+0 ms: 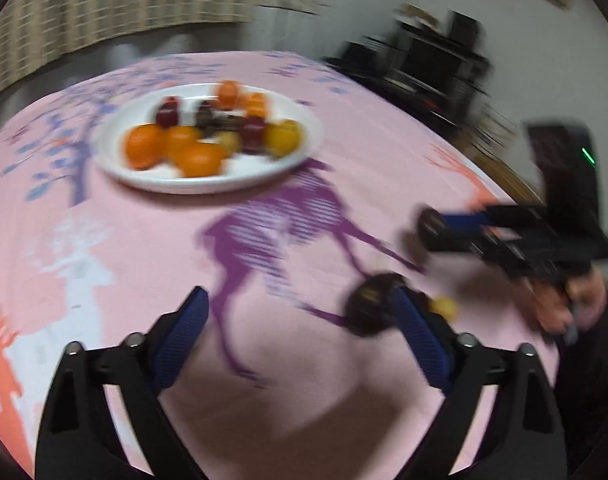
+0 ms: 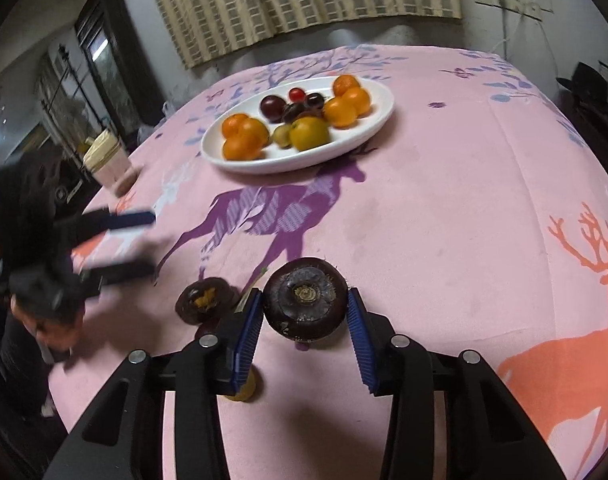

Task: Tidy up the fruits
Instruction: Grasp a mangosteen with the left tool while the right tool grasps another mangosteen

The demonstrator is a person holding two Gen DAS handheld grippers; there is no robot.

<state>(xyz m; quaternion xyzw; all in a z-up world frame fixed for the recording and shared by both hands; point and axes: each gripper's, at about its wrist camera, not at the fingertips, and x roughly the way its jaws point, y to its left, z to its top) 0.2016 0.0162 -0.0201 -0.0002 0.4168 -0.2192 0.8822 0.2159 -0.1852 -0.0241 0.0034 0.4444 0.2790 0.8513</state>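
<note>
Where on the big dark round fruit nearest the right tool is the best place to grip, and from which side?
Grip the big dark fruit across its widest middle, one pad on each rounded flank, coming from the near side as the right tool already does. It sits stem scar up on the pink cloth, so the flanks are free; a smaller dark fruit lies close on its left.
</note>
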